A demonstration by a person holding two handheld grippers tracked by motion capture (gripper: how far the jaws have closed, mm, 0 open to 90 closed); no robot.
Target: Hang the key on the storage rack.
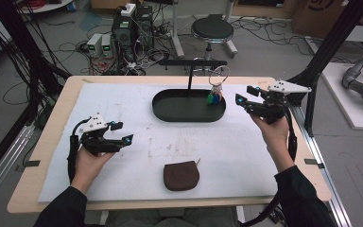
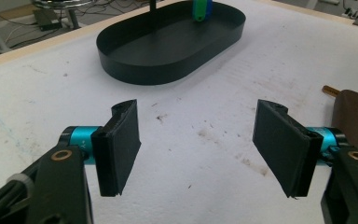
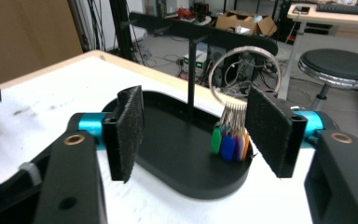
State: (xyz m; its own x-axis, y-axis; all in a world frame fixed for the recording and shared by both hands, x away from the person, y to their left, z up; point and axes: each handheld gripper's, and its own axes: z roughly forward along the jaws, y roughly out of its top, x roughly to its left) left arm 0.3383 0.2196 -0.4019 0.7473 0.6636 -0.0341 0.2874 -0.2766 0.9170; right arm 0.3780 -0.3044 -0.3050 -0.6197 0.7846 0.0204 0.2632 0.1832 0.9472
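1. Hovering w/ jaws spread wide, nothing between: left gripper [image 1: 123, 134], held in left hand [image 1: 89, 163] over left part of white padded table cover [image 1: 123, 101]. Own view: left gripper [image 2: 196, 145] pads apart over stained cover.
2. Raised at right side of table, jaws also spread, empty: right gripper [image 1: 245, 97], held in right hand [image 1: 275, 132]. Own view: right gripper [image 3: 195, 135] pointed at far end of tray, jaws framing key bunch but apart from it.
3. Sitting on cover at back centre: black oval metal tray w/ upright T-shaped post [image 1: 170, 113]; seen too in left gripper view [image 2: 135, 60] and right gripper view [image 3: 177, 154].
4. Hanging from post's crossbar on large silver wire ring [image 3: 244, 74], over right end of tray: bunch of keys w/ green, blue, purple & orange plastic tags [image 3: 230, 140]; tags low, near tray floor, can't tell if touching. High view: same bunch [image 1: 214, 96], just left of right gripper.
5. Lying flat on cover near front edge, centre: small dark-brown leather pouch w/ zip pull [image 1: 181, 175], well apart from both grippers; edge of it at right in left gripper view [image 2: 356, 119].
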